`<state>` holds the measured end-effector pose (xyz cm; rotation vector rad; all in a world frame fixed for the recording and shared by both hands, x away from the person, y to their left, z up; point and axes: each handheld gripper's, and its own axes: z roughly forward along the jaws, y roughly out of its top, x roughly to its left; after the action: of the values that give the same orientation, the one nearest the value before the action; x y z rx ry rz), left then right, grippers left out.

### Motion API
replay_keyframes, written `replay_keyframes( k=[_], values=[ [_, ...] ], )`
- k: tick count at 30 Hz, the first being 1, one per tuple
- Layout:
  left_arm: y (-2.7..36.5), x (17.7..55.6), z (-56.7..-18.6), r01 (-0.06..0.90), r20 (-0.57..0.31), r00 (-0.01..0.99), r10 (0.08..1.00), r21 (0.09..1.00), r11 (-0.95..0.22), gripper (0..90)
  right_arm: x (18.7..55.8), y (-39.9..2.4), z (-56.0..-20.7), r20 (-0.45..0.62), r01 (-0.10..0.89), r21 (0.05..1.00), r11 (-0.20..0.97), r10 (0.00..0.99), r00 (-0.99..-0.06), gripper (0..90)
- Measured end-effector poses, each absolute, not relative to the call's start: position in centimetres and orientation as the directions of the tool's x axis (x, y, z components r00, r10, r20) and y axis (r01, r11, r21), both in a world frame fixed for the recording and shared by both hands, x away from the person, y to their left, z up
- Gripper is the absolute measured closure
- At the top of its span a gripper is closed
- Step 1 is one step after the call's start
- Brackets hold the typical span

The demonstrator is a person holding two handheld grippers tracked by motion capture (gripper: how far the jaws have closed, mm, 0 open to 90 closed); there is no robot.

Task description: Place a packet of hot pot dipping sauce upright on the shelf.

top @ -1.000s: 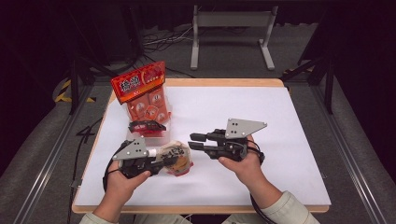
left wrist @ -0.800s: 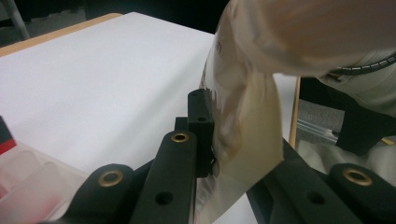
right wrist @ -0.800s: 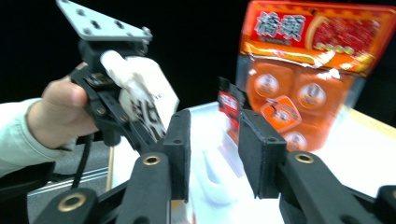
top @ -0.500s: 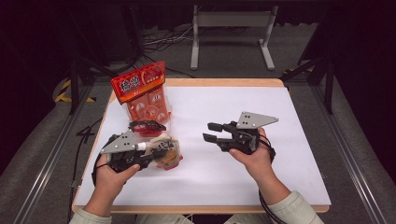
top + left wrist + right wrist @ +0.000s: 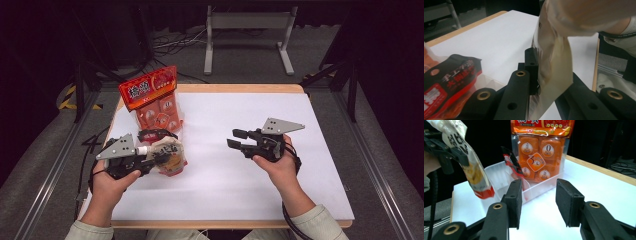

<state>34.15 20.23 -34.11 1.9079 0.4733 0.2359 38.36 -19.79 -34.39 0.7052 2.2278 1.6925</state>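
My left gripper (image 5: 158, 159) is shut on a cream snack pouch (image 5: 171, 156) with a red lower edge and holds it just above the table's left side. In the left gripper view the pouch (image 5: 554, 62) stands pinched between the jaws (image 5: 549, 82). My right gripper (image 5: 236, 139) hovers over the middle of the table, pointing left. Its jaws have just been opening and are open with nothing between them (image 5: 537, 200). From there the pouch (image 5: 471, 162) hangs at the upper left.
A large orange bag (image 5: 155, 102) of wrapped pieces stands upright in a clear plastic tray (image 5: 499, 173) at the back left. A small black and red packet (image 5: 152, 134) leans in that tray. A white sheet (image 5: 240, 185) covers the table.
The right gripper drew back to the right, away from the pouch, and its jaws widened. The left hand carried the pouch a little left and up.
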Motion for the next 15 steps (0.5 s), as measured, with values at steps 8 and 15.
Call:
replay_keyframes(
  k=[8, 15],
  values=[
    [21.5, 34.4, -33.3, 0.205, -0.040, 0.876, 0.481, 0.933, -0.297, 84.8, 39.2, -20.4, -35.6, 0.098, 0.262, 0.940, 0.221, 0.557, -0.825, 56.7],
    [22.3, 35.1, -33.1, 0.195, -0.014, 0.847, 0.532, 0.938, -0.285, 84.7, 39.7, -20.7, -36.0, 0.119, 0.282, 0.936, 0.209, 0.567, -0.815, 56.3]
  ],
)
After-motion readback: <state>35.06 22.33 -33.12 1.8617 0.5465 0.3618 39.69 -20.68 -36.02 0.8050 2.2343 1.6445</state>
